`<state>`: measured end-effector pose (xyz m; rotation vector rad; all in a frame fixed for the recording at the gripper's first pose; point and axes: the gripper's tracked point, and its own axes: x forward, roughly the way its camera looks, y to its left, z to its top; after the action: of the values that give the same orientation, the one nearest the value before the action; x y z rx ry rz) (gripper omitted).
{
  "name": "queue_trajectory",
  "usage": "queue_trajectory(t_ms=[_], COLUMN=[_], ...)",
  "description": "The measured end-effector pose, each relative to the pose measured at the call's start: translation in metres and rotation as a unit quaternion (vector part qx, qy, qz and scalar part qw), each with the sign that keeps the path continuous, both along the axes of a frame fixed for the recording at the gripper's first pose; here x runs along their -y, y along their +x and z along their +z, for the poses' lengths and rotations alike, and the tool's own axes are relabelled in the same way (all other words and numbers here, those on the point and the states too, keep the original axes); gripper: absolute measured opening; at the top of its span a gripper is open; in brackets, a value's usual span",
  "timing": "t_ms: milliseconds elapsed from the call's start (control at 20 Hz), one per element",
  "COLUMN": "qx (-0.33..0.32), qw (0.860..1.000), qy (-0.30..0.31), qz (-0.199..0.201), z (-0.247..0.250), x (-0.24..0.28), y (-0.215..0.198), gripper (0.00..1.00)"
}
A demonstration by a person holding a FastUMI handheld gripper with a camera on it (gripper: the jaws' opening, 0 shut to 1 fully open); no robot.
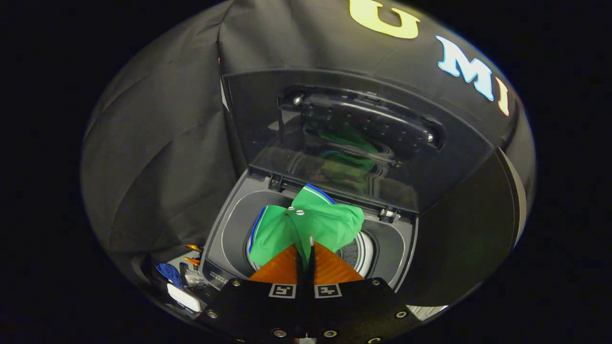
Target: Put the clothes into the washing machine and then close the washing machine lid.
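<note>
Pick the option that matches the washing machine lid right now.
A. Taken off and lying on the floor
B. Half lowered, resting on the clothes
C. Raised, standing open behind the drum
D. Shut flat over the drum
C: the lid stands raised behind the open drum, while the tool pinches the green garment over the opening.

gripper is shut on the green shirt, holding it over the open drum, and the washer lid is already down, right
Not quite: the lid is up, standing open behind the drum, not down. The rest holds. In the gripper view the gripper is shut on the green shirt, which hangs over the open drum of the washer.
</note>
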<state>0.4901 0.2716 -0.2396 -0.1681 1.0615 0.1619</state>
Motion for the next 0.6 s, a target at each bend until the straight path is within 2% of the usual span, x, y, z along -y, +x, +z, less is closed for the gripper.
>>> queue_trajectory(t_ms=[600], qx=[-0.053], qw=[0.999], qy=[-0.004], qz=[-0.009], z=[-0.073], x=[0.012], y=[-0.015], gripper=[0.00])
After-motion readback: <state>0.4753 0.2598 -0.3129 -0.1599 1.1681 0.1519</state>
